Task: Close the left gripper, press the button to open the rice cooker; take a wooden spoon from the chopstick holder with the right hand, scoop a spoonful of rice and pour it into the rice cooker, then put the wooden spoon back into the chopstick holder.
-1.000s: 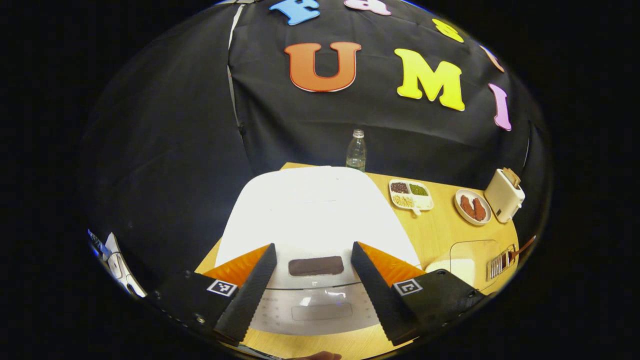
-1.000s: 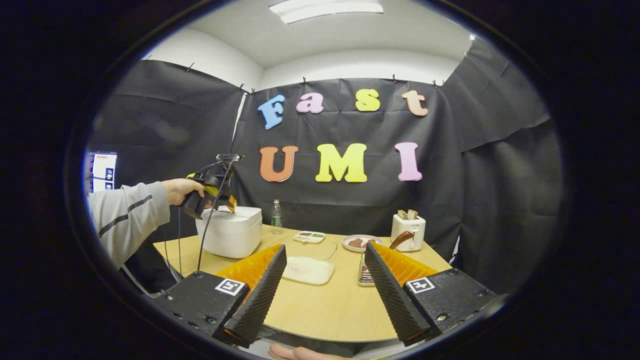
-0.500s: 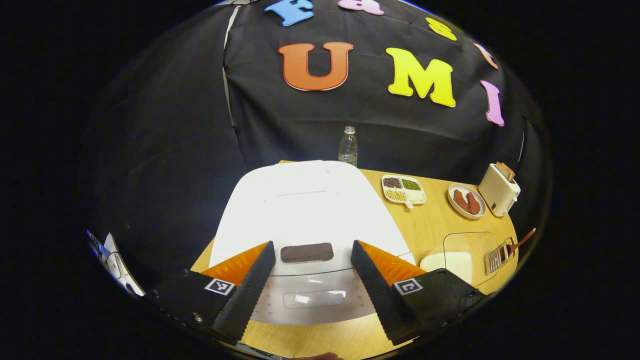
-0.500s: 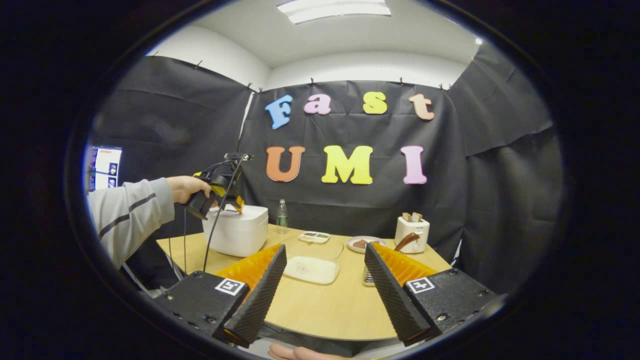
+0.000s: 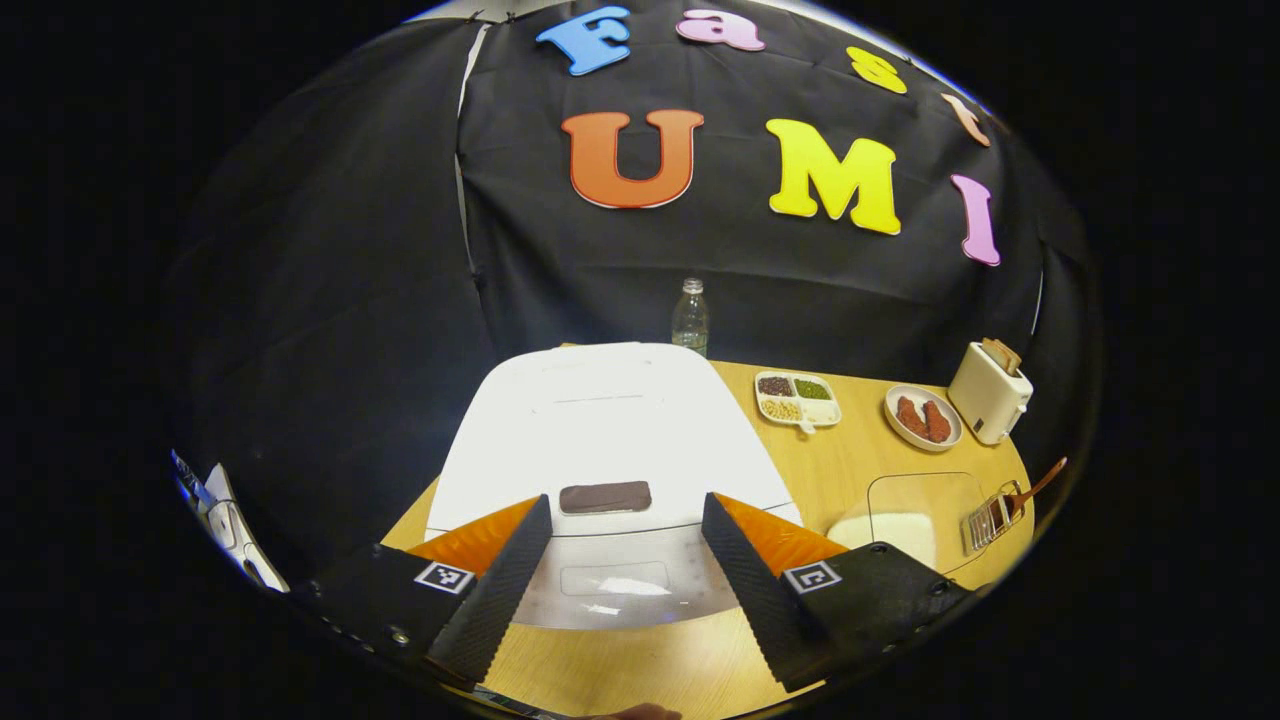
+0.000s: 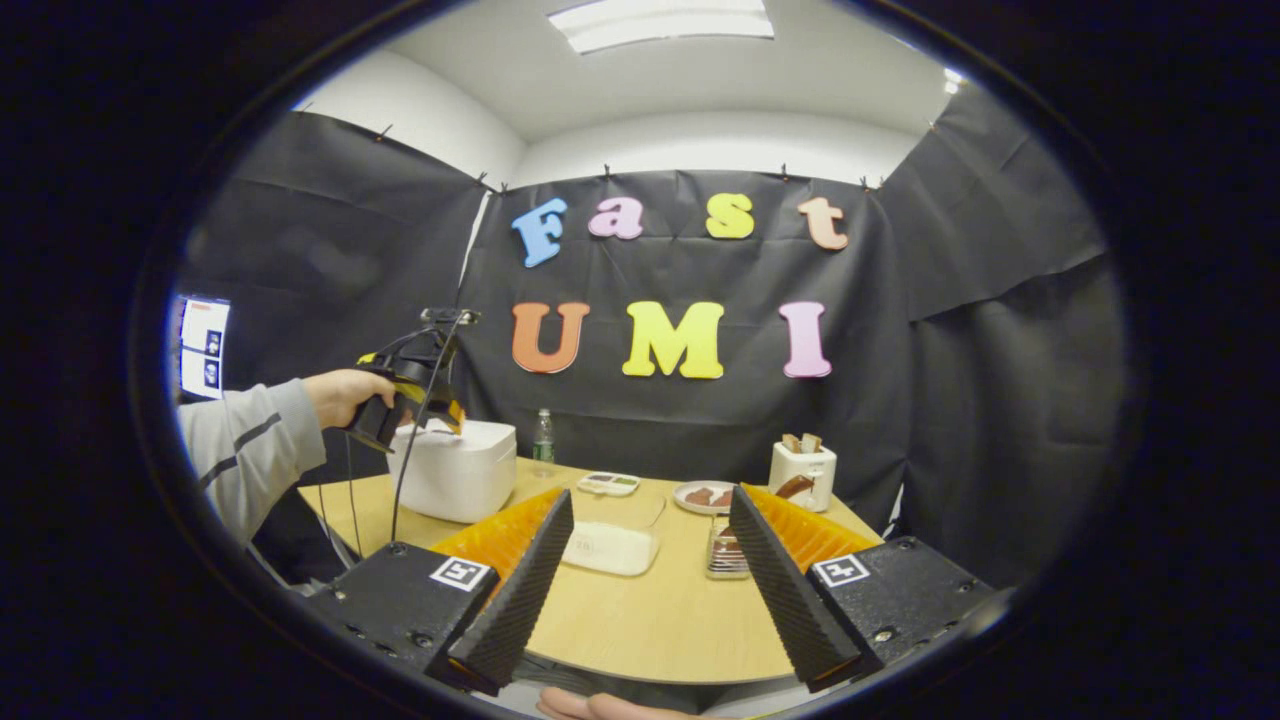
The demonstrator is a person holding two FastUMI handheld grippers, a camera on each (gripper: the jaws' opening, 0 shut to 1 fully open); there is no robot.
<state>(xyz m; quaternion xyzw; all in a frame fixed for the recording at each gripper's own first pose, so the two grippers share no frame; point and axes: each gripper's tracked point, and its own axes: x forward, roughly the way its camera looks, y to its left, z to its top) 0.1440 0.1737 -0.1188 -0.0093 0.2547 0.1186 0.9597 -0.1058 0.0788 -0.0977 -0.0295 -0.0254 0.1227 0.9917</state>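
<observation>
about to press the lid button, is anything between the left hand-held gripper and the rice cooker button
Nothing visible. The left hand-held gripper hangs open above the closed rice cooker, with the dark button showing bare between its fingers.

Spread tongs (image 5: pixel 625 560) hover above the closed rice cooker (image 5: pixel 600 430).
</observation>
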